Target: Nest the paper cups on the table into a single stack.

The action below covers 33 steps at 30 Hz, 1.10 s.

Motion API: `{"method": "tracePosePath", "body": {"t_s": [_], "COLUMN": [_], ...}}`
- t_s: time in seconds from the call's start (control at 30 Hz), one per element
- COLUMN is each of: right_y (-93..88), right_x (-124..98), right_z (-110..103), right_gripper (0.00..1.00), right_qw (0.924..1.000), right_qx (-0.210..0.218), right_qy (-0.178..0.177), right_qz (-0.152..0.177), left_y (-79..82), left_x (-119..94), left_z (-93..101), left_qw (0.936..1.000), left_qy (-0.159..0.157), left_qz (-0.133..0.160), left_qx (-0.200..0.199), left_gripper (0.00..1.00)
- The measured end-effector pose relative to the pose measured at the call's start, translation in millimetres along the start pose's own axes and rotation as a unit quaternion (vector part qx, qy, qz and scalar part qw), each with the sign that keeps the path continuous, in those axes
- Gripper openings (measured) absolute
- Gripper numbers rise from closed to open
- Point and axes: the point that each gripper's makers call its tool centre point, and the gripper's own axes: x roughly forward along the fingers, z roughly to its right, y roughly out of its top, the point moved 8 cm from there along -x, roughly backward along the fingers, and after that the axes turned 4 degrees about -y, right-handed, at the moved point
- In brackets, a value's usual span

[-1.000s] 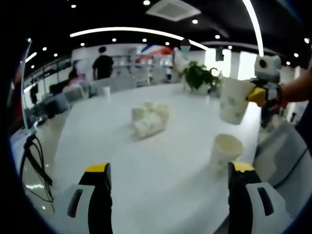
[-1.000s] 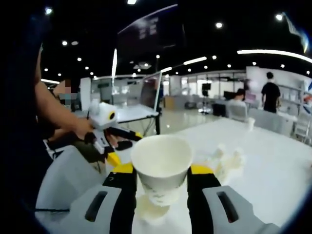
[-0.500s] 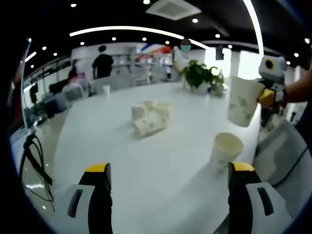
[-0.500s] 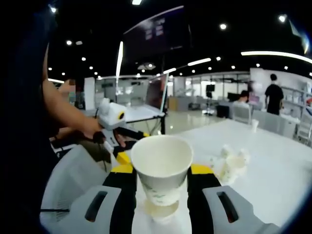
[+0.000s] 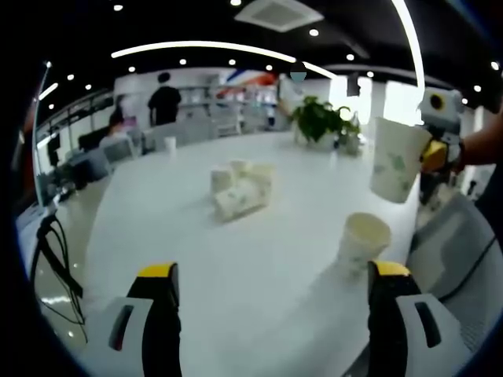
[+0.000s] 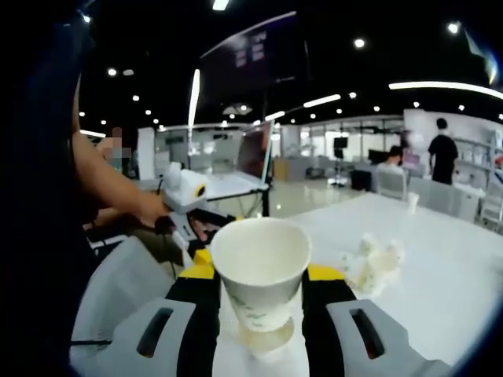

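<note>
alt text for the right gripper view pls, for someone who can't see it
The right gripper holds an upright paper cup between its jaws, above a second cup standing on the white table. A cluster of more cups sits farther back on the table, and the left gripper, held in a person's hand, shows at the left.

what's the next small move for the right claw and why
Probably lower the right claw straight down. It holds a paper cup upright in the air, and the open cup on the table sits just below it, so a short descent should nest them.
</note>
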Motion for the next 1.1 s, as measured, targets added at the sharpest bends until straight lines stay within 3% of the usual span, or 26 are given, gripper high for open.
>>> {"method": "tracePosePath", "body": {"t_s": [0.3,0.67,1.1], "right_y": [-2.4,-17.4,-33.9], "right_x": [3,11,19], "right_z": [-3,-4,-3], "right_gripper": [0.37,0.37,0.38], "right_qw": [0.9999,0.9997,0.9998], "right_qx": [-0.002,-0.017,-0.016], "right_qy": [0.0,-0.002,-0.002], "right_qz": [0.01,0.019,0.01], "left_y": [-1.2,-1.1,-0.8], "left_x": [-4,-4,-3], "left_z": [0.0,1.3,2.7], "left_qw": [1.0,1.0,1.0], "left_qy": [0.0,-0.001,0.0], "left_qz": [0.0,0.0,-0.001], "left_qx": [-0.002,-0.002,-0.005], "left_gripper": [0.98,0.98,0.98]}}
